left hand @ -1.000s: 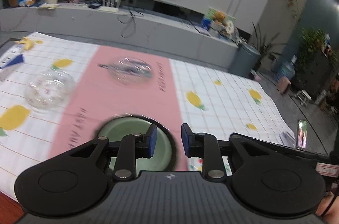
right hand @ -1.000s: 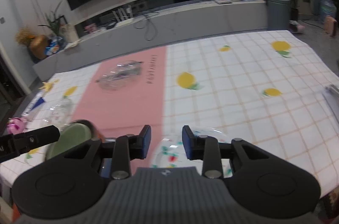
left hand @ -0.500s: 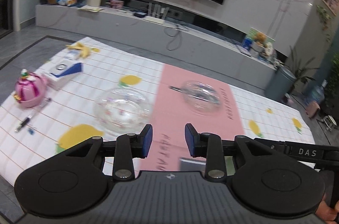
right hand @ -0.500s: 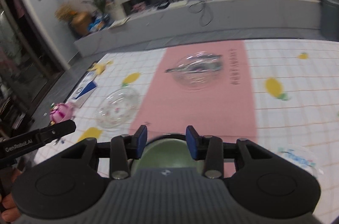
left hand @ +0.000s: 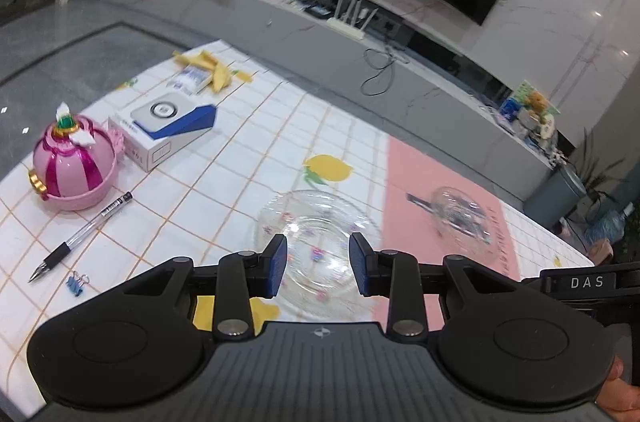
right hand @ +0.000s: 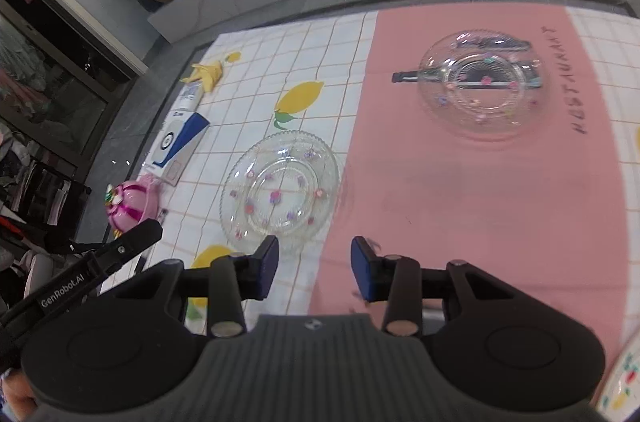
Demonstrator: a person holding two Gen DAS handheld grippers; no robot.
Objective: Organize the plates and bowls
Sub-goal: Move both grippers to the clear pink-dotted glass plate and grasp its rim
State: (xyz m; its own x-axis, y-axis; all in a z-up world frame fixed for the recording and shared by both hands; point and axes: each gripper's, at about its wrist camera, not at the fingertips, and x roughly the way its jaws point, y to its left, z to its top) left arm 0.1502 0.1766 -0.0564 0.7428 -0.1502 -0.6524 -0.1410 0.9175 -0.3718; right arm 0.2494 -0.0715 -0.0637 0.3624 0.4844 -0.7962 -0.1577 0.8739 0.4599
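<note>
Lemon-print tablecloth [left hand: 280,126] is carrying the clear glass plate with flower dots [right hand: 280,188] near its front edge — slippery, breakable; you're hovering the left gripper [left hand: 318,264] and right gripper [right hand: 314,268], both spread and empty — pinch the rim.

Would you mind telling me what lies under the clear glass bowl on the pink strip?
Through the glass bowl the pink strip shows, printed with dark cutlery shapes, one end poking out at the bowl's left. Glare hides the rest of the print.
</note>
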